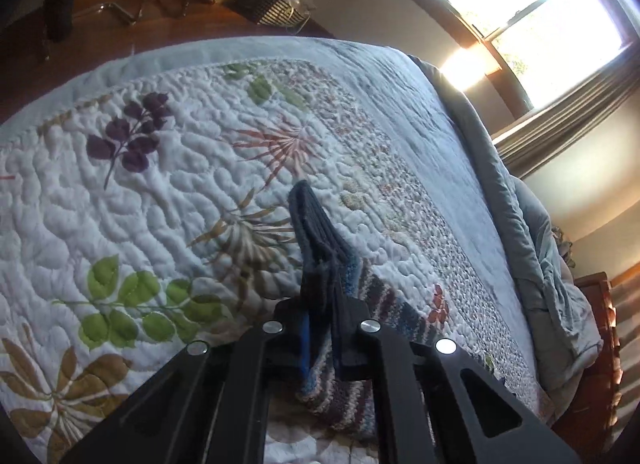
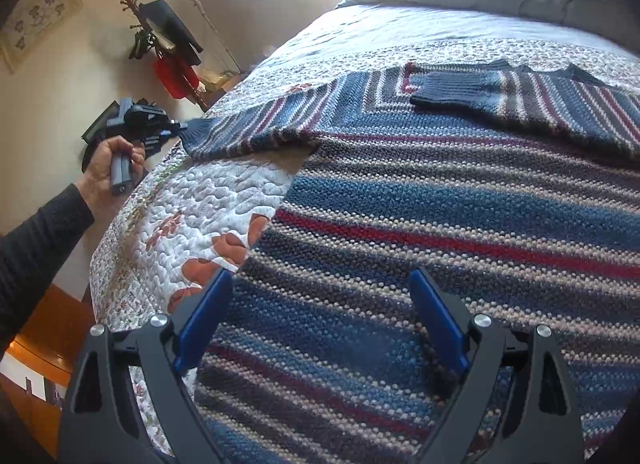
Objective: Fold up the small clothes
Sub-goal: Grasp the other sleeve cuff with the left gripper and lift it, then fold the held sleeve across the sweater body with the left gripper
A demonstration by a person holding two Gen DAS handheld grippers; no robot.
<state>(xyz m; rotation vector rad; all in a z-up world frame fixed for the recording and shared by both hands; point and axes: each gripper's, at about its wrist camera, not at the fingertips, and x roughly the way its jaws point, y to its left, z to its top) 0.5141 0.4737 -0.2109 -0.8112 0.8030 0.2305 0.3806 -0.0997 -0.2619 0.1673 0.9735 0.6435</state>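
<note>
A knitted sweater (image 2: 440, 191) striped in blue, grey and red lies flat on a floral quilt (image 2: 208, 199). Its right sleeve (image 2: 460, 91) is folded across the chest. Its left sleeve (image 2: 256, 123) stretches out to the left, where my left gripper (image 2: 176, 129), held in a person's hand (image 2: 108, 167), is shut on the navy cuff. In the left wrist view the cuff (image 1: 316, 232) sticks up out of the left gripper (image 1: 324, 304), the striped sleeve (image 1: 380, 304) trailing below. My right gripper (image 2: 324, 320) hovers open over the sweater's lower body, nothing between its blue pads (image 2: 208, 320).
The quilt (image 1: 160, 203) covers the bed. A rumpled grey duvet (image 1: 540, 244) is bunched along the bed's far side by a wooden frame (image 1: 596, 344). A coat stand with hanging clothes (image 2: 168, 47) is by the wall. Wooden floor (image 1: 120, 27) lies beyond the bed edge.
</note>
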